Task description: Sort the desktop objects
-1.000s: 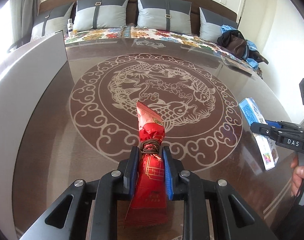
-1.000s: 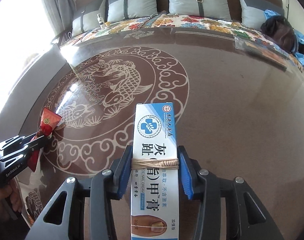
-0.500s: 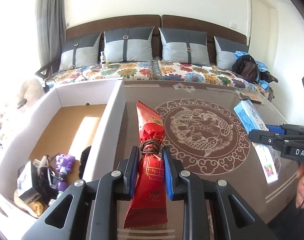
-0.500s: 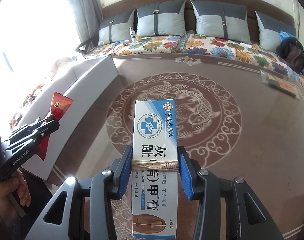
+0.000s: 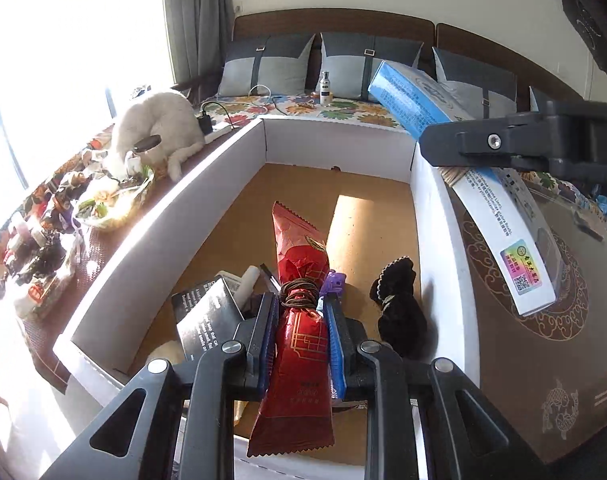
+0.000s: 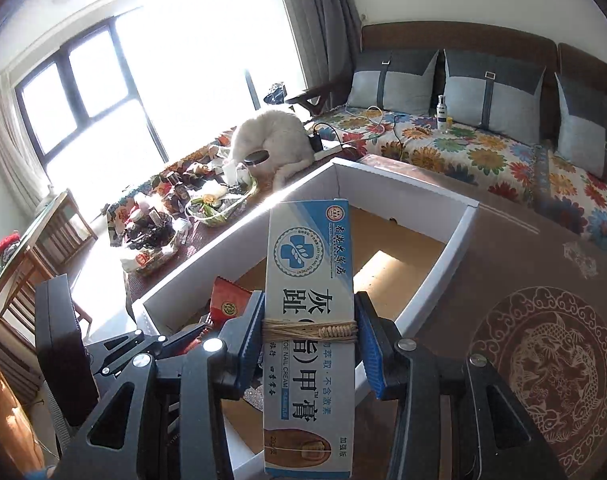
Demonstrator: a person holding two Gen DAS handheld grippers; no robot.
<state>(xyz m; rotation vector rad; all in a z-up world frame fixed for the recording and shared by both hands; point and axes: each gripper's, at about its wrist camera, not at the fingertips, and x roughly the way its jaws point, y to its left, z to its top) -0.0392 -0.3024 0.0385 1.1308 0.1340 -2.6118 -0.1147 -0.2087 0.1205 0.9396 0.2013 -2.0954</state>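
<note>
Printed on the long white-and-blue cardboard box (image 6: 309,320): large Chinese characters "灰趾(指)甲膏", with "NAIL CREAM" in small capitals just beside them, below the round blue leaf-cross emblem.

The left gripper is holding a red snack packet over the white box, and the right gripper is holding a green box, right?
Not quite. The box in the right gripper is blue and white, not green; the right wrist view shows it. The left gripper does hold the red snack packet over the white box.
</note>
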